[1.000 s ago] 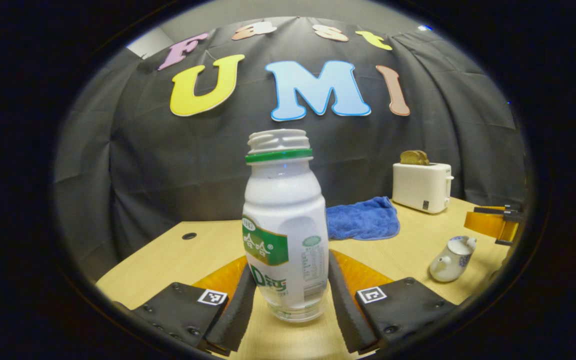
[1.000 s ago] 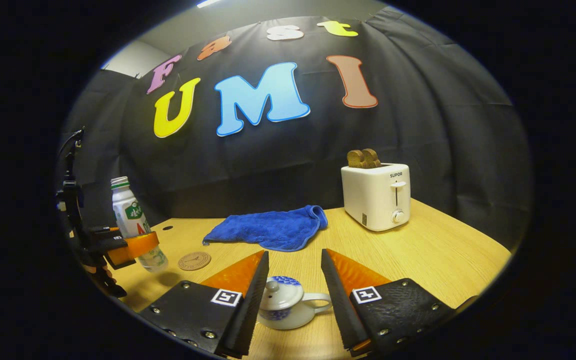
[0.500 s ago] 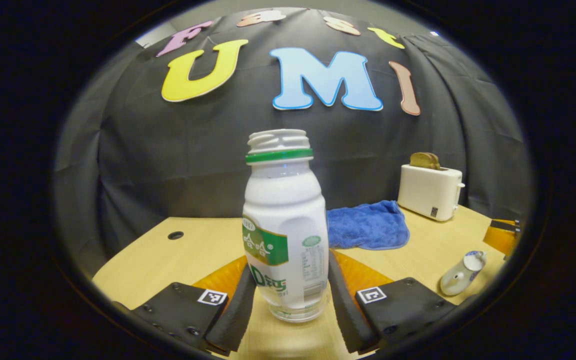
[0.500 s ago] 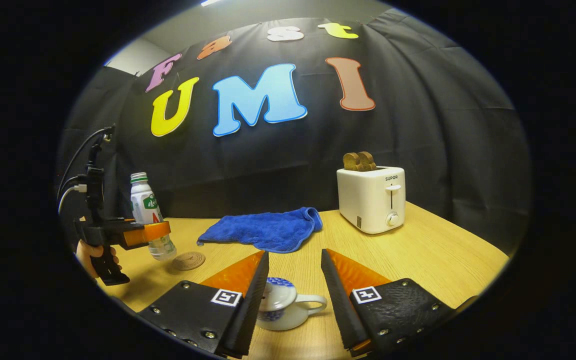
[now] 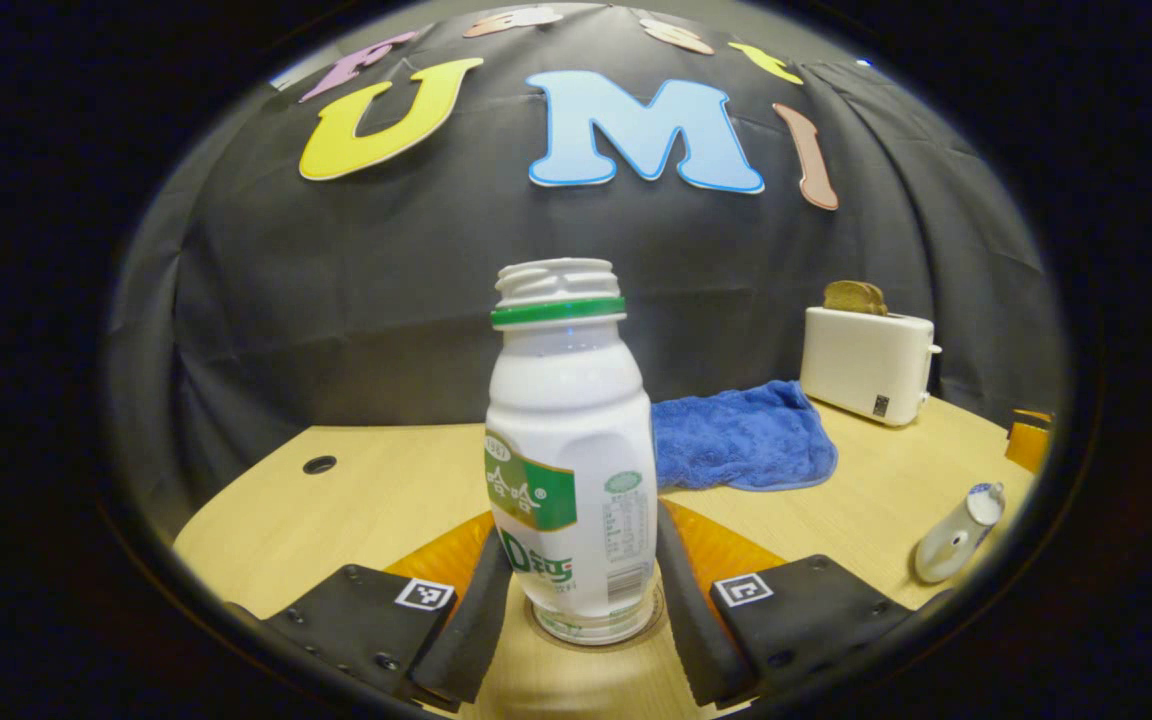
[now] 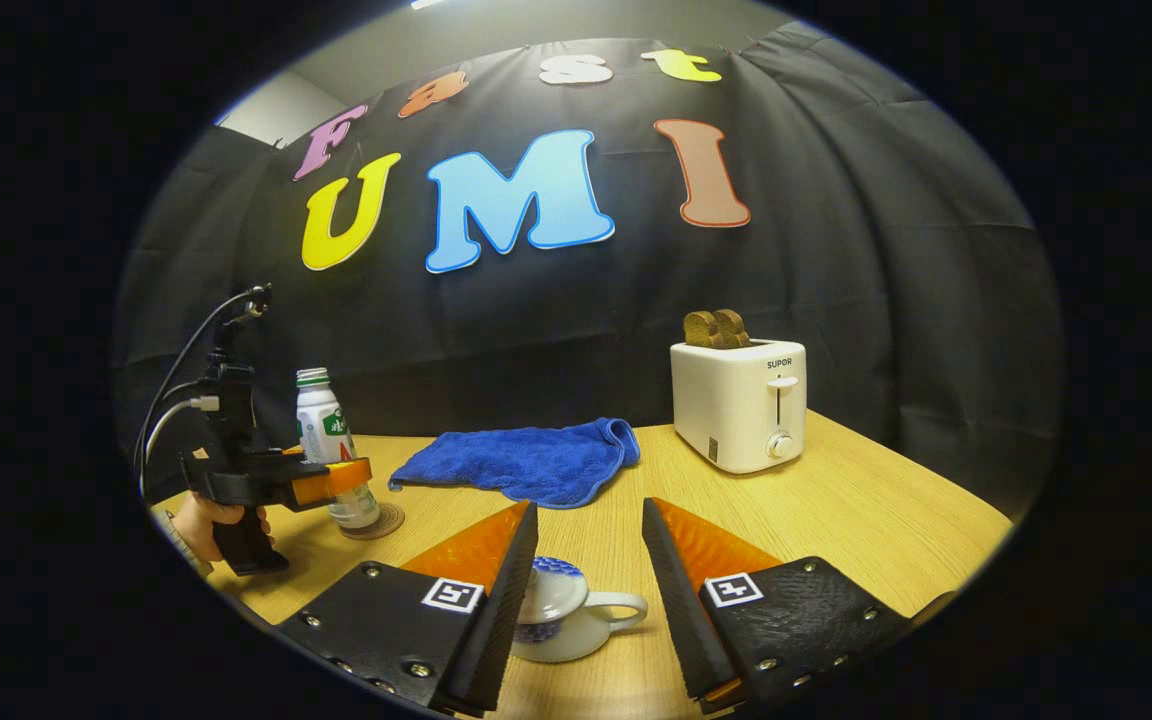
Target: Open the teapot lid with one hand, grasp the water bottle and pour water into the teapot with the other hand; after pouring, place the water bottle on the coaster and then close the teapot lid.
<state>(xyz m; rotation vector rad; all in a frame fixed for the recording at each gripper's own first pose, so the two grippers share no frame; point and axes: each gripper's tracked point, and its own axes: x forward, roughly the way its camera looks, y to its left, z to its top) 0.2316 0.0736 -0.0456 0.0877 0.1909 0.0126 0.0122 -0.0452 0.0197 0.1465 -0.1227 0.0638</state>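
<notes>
The white water bottle [image 5: 571, 470], capless with a green neck ring, stands upright with its base on the round brown coaster [image 5: 591, 637]. My left gripper [image 5: 579, 525] is shut on its lower body. In the right gripper view the left gripper [image 6: 336, 480], held by a hand [image 6: 201, 520], grips the bottle [image 6: 328, 430] over the coaster [image 6: 383, 521] at far left. My right gripper [image 6: 589, 510] is open, its fingers on either side of the white teapot [image 6: 566, 625]. The blue-knobbed lid [image 6: 554, 585] sits on the pot. The left finger hides the teapot's left side.
A blue cloth [image 6: 521, 462] lies at the back middle of the wooden table [image 6: 866, 505]. A white toaster [image 6: 739, 403] with bread in it stands at the back right. In the left gripper view the teapot [image 5: 956, 522] sits far right, and a cable hole [image 5: 318, 464] at the left.
My left gripper has carried the bottle down and toward the middle until its base rests on the coaster. The right gripper has held its place around the teapot.
</notes>
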